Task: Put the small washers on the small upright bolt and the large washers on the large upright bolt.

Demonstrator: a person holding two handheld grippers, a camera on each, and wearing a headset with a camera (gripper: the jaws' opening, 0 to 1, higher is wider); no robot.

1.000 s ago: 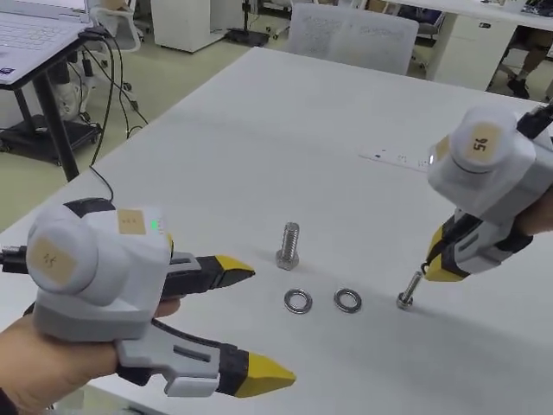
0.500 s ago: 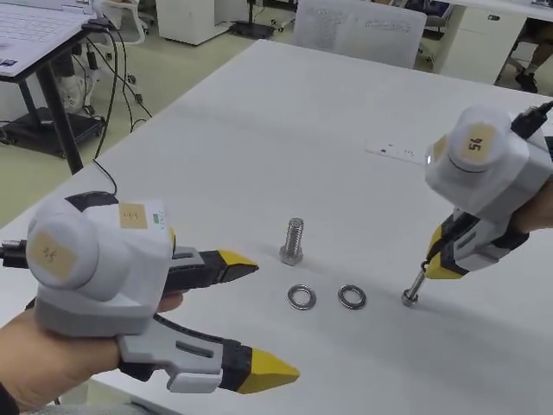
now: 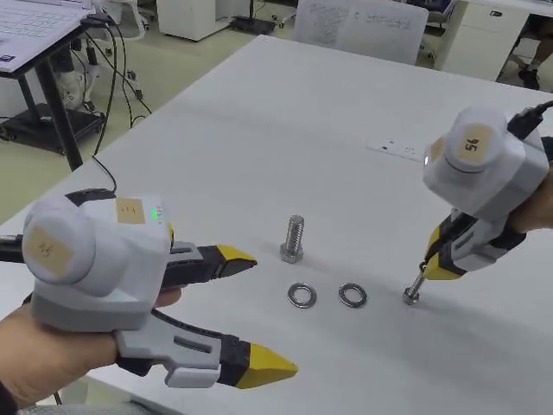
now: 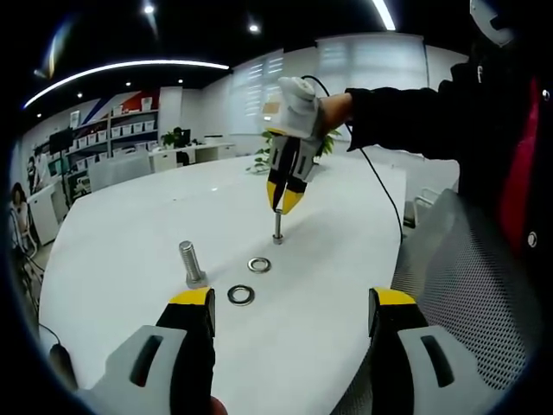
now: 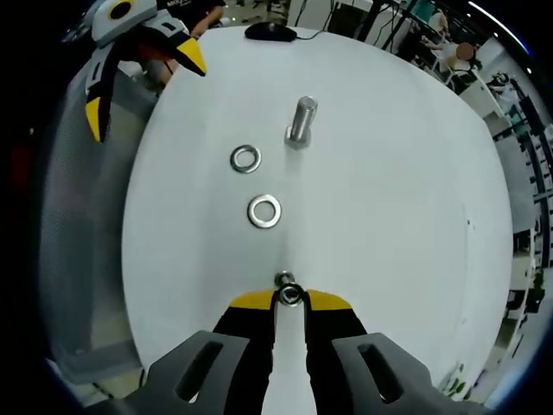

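The large upright bolt (image 3: 292, 239) stands mid-table, with two large washers (image 3: 301, 295) (image 3: 352, 295) lying flat just in front of it. To their right is the small bolt (image 3: 412, 291), leaning slightly. My right gripper (image 3: 431, 270) points down at its top. In the right gripper view the jaws (image 5: 290, 298) are shut on a small washer (image 5: 290, 296) right over the small bolt (image 5: 283, 278). My left gripper (image 3: 259, 313) hovers wide open at the near left, holding nothing. From the left gripper view (image 4: 292, 298) the large bolt (image 4: 190, 264) and both washers (image 4: 241, 295) (image 4: 259, 264) lie ahead.
The white table (image 3: 259, 138) is bare around the parts. A small printed label (image 3: 396, 150) lies at the far right. A laptop stand with cables (image 3: 52, 78) stands off the left edge, and a chair (image 3: 359, 26) sits at the far end.
The head camera has shifted slightly. Both grippers, the bolts and the washers keep their places.
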